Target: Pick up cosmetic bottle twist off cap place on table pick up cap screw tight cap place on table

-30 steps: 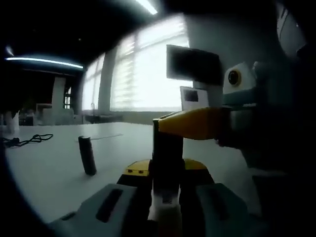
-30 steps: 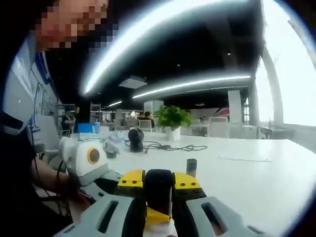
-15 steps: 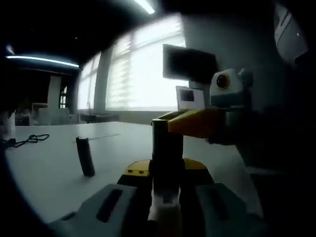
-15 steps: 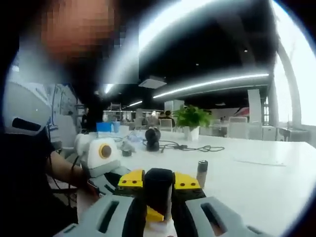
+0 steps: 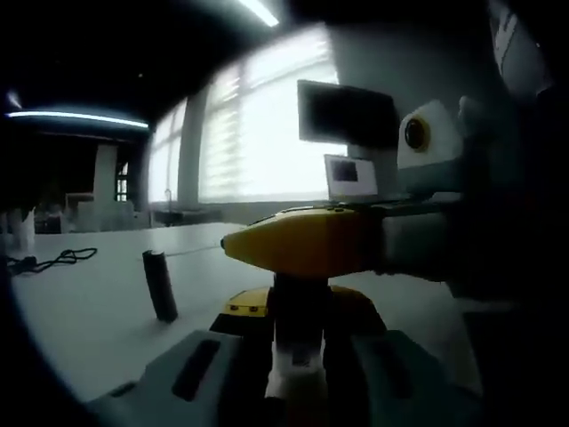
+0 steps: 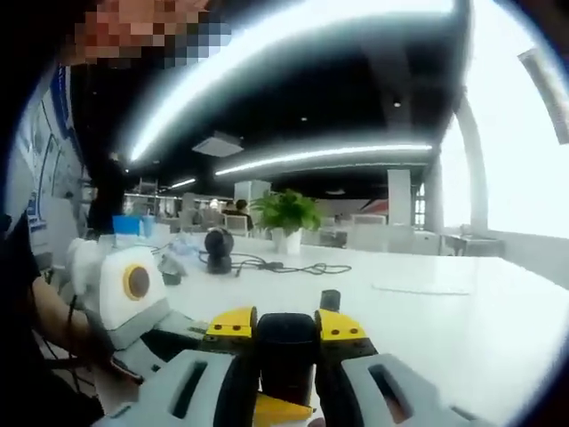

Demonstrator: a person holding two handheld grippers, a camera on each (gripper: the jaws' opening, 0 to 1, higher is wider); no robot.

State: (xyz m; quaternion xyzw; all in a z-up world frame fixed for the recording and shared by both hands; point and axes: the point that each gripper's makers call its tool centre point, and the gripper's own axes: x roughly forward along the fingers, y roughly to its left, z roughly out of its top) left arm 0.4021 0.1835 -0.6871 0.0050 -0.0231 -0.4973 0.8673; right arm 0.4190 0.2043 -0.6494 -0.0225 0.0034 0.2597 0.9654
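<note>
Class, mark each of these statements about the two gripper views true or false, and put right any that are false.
1. In the left gripper view, the left gripper holds a dark bottle between its jaws. True.
2. A small dark cylinder lies flat on the white table. False: it stands upright on the table.
3. The right gripper's yellow jaw tips reach into the left gripper view at the top of the bottle. True.
4. In the right gripper view, a potted plant stands on the floor. False: it stands on the table, far back.
5. The right gripper is open and holds nothing. False: it is shut on the dark cap.
</note>
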